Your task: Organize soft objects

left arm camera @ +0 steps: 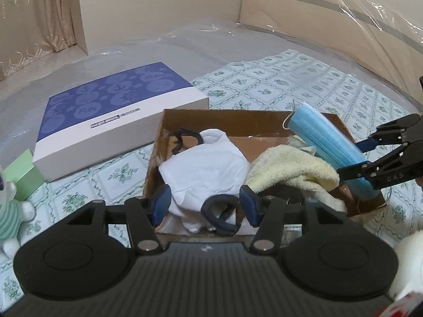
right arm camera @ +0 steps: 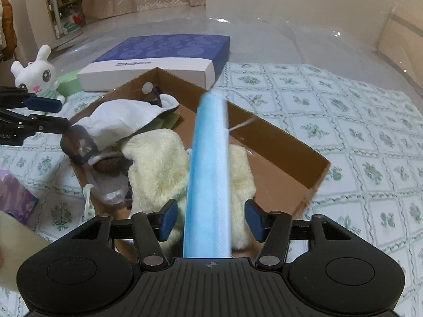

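An open cardboard box point(left arm camera: 264, 121) point(right arm camera: 277, 142) sits on a floral bedsheet. It holds a white face mask point(left arm camera: 206, 169) point(right arm camera: 121, 121) with black straps, and a cream towel point(left arm camera: 293, 166) point(right arm camera: 156, 163). My left gripper point(left arm camera: 205, 207) point(right arm camera: 62, 116) is open at the box's near edge. The white mask lies between its blue pads without being pressed. My right gripper point(right arm camera: 211, 220) point(left arm camera: 353, 158) is open too. A blue surgical mask point(right arm camera: 208, 174) point(left arm camera: 325, 142) stands loose and blurred between its pads, over the towel.
A blue-and-white flat box point(left arm camera: 111, 113) point(right arm camera: 164, 58) lies beyond the cardboard box, with a green box point(left arm camera: 23, 171) beside it. A white plush bunny point(right arm camera: 37, 74) point(left arm camera: 10, 206) sits at the left. A purple tissue pack point(right arm camera: 13, 198) and a cream soft object point(right arm camera: 15, 248) lie nearby.
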A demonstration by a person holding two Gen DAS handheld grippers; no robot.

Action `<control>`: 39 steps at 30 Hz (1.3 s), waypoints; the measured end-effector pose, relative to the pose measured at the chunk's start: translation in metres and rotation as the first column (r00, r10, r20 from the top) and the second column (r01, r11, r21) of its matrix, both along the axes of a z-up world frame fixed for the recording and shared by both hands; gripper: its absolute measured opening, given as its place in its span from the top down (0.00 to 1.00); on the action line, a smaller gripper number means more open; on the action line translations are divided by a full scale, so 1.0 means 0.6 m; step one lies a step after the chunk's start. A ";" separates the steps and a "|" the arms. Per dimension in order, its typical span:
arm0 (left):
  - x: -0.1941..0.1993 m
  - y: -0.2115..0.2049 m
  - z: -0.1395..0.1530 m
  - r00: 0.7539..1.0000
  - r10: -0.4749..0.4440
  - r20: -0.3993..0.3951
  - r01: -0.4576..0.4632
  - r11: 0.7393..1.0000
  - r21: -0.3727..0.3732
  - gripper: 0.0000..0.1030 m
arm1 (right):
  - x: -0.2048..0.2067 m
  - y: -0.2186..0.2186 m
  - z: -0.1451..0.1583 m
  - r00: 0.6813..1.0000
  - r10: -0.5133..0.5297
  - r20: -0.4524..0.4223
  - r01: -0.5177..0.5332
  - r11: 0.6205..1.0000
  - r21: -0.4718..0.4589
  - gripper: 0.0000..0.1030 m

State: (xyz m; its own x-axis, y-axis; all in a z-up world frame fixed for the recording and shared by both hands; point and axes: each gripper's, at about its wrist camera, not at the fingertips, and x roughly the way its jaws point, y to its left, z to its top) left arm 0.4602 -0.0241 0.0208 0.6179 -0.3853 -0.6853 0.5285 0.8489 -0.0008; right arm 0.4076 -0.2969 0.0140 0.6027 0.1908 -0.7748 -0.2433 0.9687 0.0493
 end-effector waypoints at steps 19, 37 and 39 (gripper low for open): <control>-0.085 0.053 0.048 0.993 0.107 0.050 -0.108 0.994 0.012 0.20 | -0.101 -0.006 0.056 0.999 -0.032 0.021 0.032 0.999 -0.012 0.29; -0.233 0.100 0.069 0.973 0.209 0.098 -0.215 0.975 0.050 0.08 | -0.234 0.000 0.113 0.994 -0.088 0.067 0.086 0.996 0.030 0.28; -0.257 0.102 0.071 0.972 0.212 0.105 -0.217 0.975 0.047 0.08 | -0.252 0.003 0.118 0.993 -0.095 0.077 0.093 0.995 0.028 0.28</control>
State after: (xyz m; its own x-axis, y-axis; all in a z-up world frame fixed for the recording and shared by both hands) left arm 0.3061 0.0373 0.0634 0.7476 -0.1983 -0.6339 0.3291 0.9396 0.0942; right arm 0.2562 -0.2949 0.0846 0.6770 0.1484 -0.7208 -0.1551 0.9862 0.0574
